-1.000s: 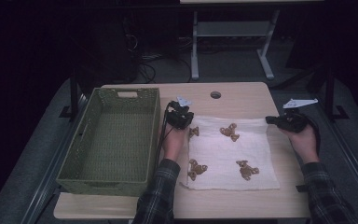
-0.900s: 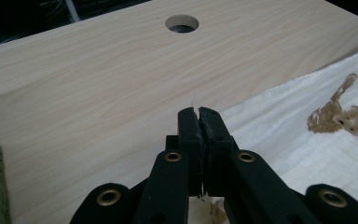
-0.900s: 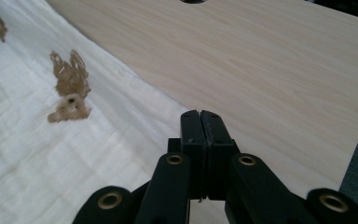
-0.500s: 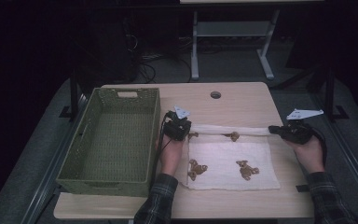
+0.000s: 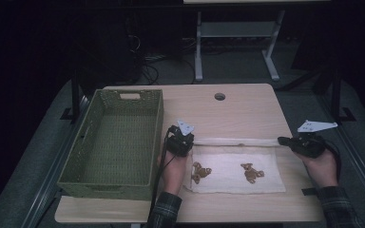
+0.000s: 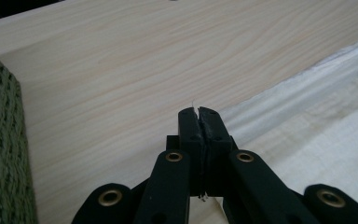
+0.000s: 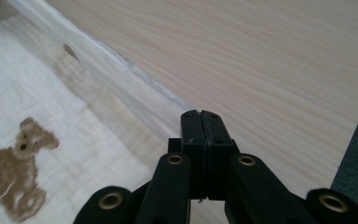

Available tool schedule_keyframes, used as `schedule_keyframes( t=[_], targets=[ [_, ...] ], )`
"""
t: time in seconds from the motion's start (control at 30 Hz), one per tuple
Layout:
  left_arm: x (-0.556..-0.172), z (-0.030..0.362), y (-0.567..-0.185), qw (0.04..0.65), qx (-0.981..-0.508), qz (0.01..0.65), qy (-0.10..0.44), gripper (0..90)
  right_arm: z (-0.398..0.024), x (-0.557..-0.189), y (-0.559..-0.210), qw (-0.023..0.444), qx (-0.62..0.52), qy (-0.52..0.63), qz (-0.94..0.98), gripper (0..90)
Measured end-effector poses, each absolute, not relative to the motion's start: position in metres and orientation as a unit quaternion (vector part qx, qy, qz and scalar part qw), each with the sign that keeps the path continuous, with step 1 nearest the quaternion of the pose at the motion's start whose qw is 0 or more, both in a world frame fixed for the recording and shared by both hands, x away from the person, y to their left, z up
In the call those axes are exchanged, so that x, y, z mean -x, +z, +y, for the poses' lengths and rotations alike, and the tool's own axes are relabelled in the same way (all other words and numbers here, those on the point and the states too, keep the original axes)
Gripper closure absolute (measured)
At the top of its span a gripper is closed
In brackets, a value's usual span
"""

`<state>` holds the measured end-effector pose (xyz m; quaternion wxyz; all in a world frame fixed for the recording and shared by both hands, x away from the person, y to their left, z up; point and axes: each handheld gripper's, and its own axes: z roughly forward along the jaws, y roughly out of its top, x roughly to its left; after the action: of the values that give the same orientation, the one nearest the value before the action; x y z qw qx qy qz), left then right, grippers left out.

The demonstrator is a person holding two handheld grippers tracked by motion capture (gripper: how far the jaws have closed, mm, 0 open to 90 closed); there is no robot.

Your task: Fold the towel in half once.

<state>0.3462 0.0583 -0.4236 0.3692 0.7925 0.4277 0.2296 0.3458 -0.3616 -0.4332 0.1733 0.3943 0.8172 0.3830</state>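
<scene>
Left gripper [image 5: 181, 143] and right gripper [image 5: 298, 144] pinch the cloth [image 5: 237, 166].

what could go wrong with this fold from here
1. Both grippers, left and right, pinch only thin corners of the cloth; a corner could slip out, and the fold would fall crooked.
2. The left gripper works close to the basket, so it could bump the wall.
3. If the hands pull unevenly, the folded edge may land skewed over the bear prints.
</scene>
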Motion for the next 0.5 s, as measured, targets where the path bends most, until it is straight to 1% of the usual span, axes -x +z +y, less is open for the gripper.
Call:
schedule_keyframes(
  t=[0.17, 0.37, 0.5],
  targets=[
    [-0.331, 0.060, -0.426, 0.368, -0.795, 0.427, 0.222, 88.8, -0.362, -0.331, -0.434, 0.168, -0.394, 0.382, 0.819, 89.2],
    [-0.310, 0.059, -0.424, 0.358, -0.801, 0.421, 0.230, 88.8, -0.363, -0.315, -0.434, 0.162, -0.392, 0.385, 0.820, 89.2],
    [-0.299, 0.059, -0.422, 0.361, -0.799, 0.420, 0.234, 88.8, -0.362, -0.303, -0.434, 0.166, -0.382, 0.383, 0.825, 89.2]
  ],
)
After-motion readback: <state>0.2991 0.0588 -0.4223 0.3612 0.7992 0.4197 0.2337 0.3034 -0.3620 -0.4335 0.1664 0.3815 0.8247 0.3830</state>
